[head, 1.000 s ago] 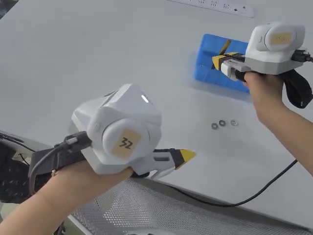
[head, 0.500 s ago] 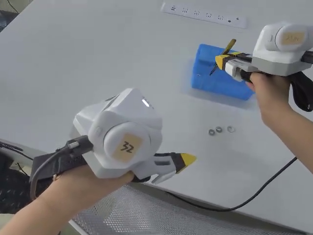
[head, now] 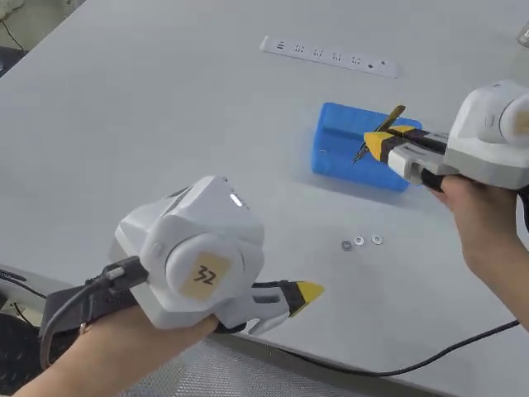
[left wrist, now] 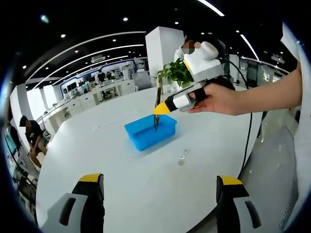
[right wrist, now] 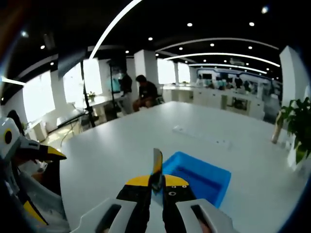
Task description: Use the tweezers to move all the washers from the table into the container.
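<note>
The right tool (head: pixel 374 145), clamping the tweezers (head: pixel 387 124), has drawn slightly back over the container (head: pixel 335 155).

Matt blue plastic container (head: pixel 343 169); shiny metal washers (head: pixel 359 241); tweezers (head: pixel 382 128) perhaps brass.

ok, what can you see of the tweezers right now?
The tweezers are slim and metal-looking, brass-toned at the upper end, darker toward the pointed tip. The right gripper is shut on them near mid-length, fingers pinching both sides. They tilt tip-down over the blue container; whether the tip touches it cannot be told.
</note>
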Action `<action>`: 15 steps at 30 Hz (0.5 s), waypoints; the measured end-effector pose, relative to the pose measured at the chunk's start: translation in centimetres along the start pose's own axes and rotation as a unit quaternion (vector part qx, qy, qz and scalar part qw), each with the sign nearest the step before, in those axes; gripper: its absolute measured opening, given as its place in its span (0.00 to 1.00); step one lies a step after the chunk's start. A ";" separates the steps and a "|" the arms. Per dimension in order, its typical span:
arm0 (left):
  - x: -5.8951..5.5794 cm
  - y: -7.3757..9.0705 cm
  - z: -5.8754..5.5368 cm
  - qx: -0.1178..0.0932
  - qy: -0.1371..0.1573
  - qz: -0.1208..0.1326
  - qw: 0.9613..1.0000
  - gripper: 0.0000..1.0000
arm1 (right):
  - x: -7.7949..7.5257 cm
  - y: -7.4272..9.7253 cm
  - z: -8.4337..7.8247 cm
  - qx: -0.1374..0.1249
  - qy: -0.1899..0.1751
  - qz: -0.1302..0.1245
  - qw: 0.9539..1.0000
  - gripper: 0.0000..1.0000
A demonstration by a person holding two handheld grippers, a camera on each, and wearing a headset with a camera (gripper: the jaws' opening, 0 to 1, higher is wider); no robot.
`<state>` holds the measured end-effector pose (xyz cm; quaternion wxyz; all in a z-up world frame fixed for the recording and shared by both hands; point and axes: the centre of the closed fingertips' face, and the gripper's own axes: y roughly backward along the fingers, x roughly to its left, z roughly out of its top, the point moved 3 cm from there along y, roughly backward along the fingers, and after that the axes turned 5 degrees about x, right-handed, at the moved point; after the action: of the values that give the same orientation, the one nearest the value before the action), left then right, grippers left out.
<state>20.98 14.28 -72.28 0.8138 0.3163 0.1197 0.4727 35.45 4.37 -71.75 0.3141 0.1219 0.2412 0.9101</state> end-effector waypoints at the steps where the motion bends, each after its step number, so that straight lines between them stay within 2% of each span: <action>1: 0.0 0.0 0.0 0.000 0.000 0.000 1.000 0.98 | 0.4 0.2 -0.3 0.004 0.001 0.001 1.000 0.04; 6: -0.2 0.2 0.1 -0.001 -0.004 0.001 1.000 0.98 | 2.0 0.8 -2.5 0.021 -0.005 0.010 1.000 0.04; 10: -0.2 0.3 0.0 -0.002 -0.002 0.003 1.000 0.98 | 2.4 1.1 -4.0 0.037 -0.007 0.009 0.999 0.04; 15: -0.1 0.5 0.0 -0.006 0.000 0.007 1.000 0.98 | 2.6 1.3 -5.9 0.056 -0.028 0.012 0.998 0.04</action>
<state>20.56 14.43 -72.00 0.8123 0.3123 0.1149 0.4790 30.60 2.95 -75.90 0.3027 0.1678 0.2817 0.8949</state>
